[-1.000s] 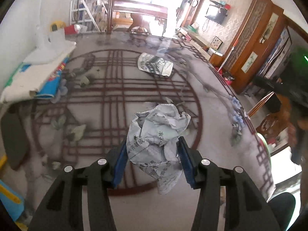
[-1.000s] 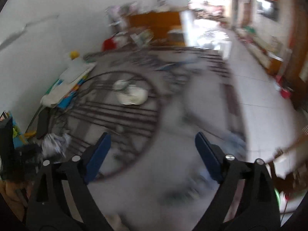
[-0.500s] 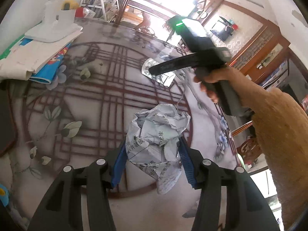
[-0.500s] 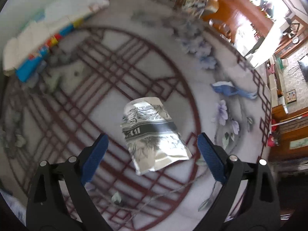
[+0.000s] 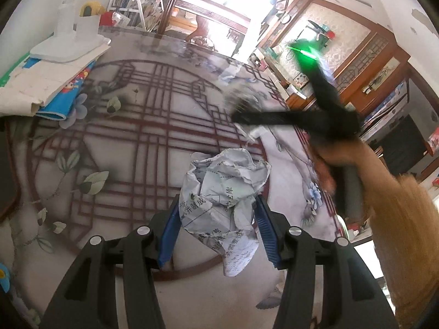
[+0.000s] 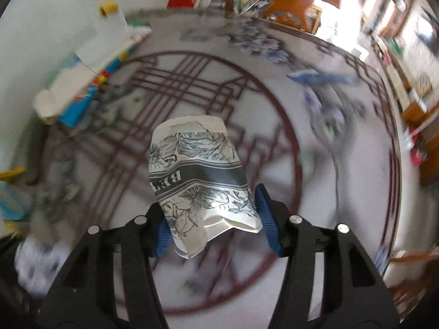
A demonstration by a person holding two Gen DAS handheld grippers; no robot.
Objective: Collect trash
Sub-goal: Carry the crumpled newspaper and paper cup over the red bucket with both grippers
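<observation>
1. Gripping a crumpled newspaper ball (image 5: 223, 192), the left gripper (image 5: 218, 227) has its blue pads (image 5: 170, 233) pressed into the wad from both sides; jaws closed down to the paper's width.
2. Newspaper ball sits between the left fingers, upper part bulging fwd past the tips, a loose flap hanging below the pads. Looks held above the table (image 5: 131, 148), not resting on it.
3. Right gripper (image 6: 214, 224): narrowed on a printed foil packet (image 6: 197, 175), silver w/ dark floral print and a dark band w/ lettering. Left pad (image 6: 162, 235) is against the packet's lower left edge; right pad (image 6: 266, 219) sits at its lower right corner. Contact there is hard to confirm b/c of blur, but packet reads as pinched.
4. Packet's lower end is between the right fingers, crumpled and folded; torn top end sticks fwd, away from the gripper, over the table's dark-red lattice circle.
5. From the left wrist cam: right gripper shows as a blurred black shape w/ a green light, held in a hand (image 5: 332, 164), sleeve in tan fabric. It is ahead and right of the newspaper ball, apart from it.
6. Table edge, left side: stack of folded papers and colourful booklets (image 5: 41, 87), w/ a white object on top. Well apart from both grippers.
</observation>
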